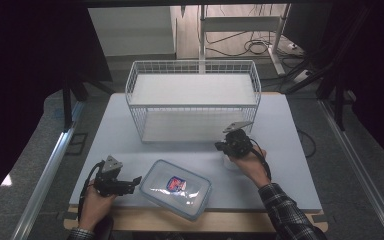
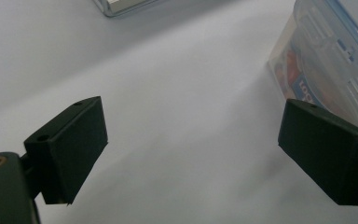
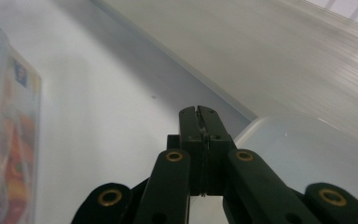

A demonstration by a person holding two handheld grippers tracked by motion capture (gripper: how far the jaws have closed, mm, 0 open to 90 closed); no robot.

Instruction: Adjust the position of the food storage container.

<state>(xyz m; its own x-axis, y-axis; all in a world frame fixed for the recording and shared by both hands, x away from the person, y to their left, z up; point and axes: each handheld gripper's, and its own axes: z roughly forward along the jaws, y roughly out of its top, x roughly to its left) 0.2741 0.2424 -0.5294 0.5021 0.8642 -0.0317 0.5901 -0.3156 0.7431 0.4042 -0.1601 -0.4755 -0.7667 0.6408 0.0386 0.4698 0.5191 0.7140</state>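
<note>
Left gripper [image 1: 134, 181]: we see it held low at the near left of the table, jaws spread wide with nothing between them; in the left gripper view one jaw stands just beside the wall of the container.
Right gripper [image 1: 219, 146]: we see it held right of centre, close in front of the wire basket; in the right gripper view its jaws are pressed together, with nothing visible between them.
Clear plastic container [image 1: 176, 188]: it lies flat near the front edge of the table, between the two hands, turned at an angle; its rim is blue and a red and blue label shows through the lid.
Small clear item [image 1: 228, 161]: it sits under the right gripper, pale and translucent; we cannot tell what it is or whether the gripper touches it.
Wire basket [image 1: 193, 67]: white, on its side at the back of the table, its opening facing us, a white shelf board inside.
Table [image 1: 290, 165]: a white top, bare around the container.
</note>
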